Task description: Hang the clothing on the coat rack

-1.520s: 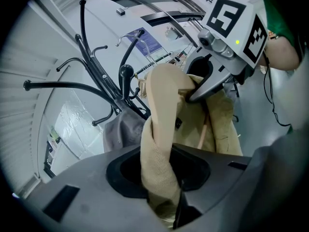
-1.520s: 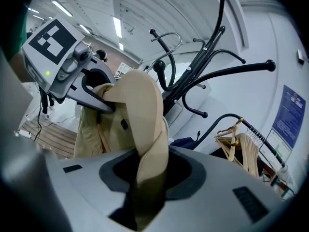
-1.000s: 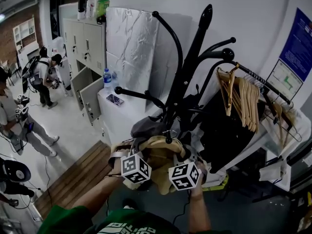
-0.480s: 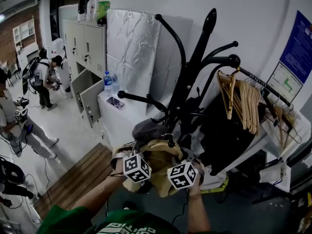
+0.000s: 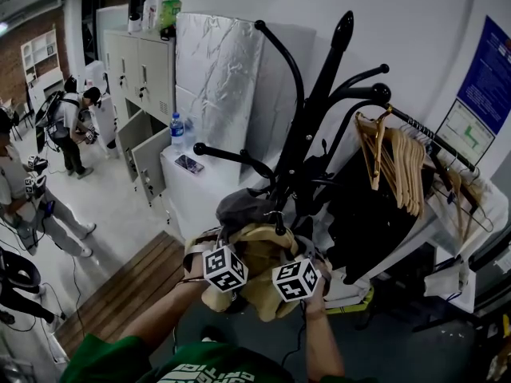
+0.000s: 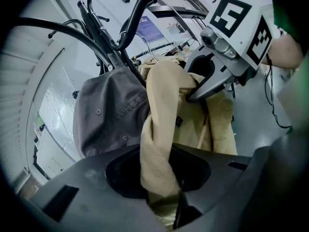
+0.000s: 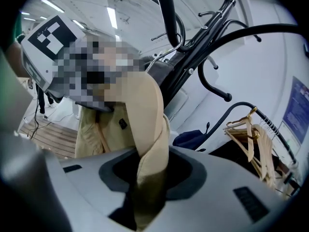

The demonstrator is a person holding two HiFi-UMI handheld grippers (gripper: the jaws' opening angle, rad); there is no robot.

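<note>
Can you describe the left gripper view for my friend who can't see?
A tan jacket is bunched in the left gripper at the bottom, and the right gripper holds it higher up at the right. Beside it, a grey cap hangs on the black coat rack.

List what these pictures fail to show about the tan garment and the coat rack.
- Coat rack: its foot, head view, hidden behind the tan garment and the person's arms.
- Whether the garment sits on a hook: head view, the marker cubes and grey cap cover that spot; both gripper views show only folds.
- Garment's type: bunched in every view.
</note>
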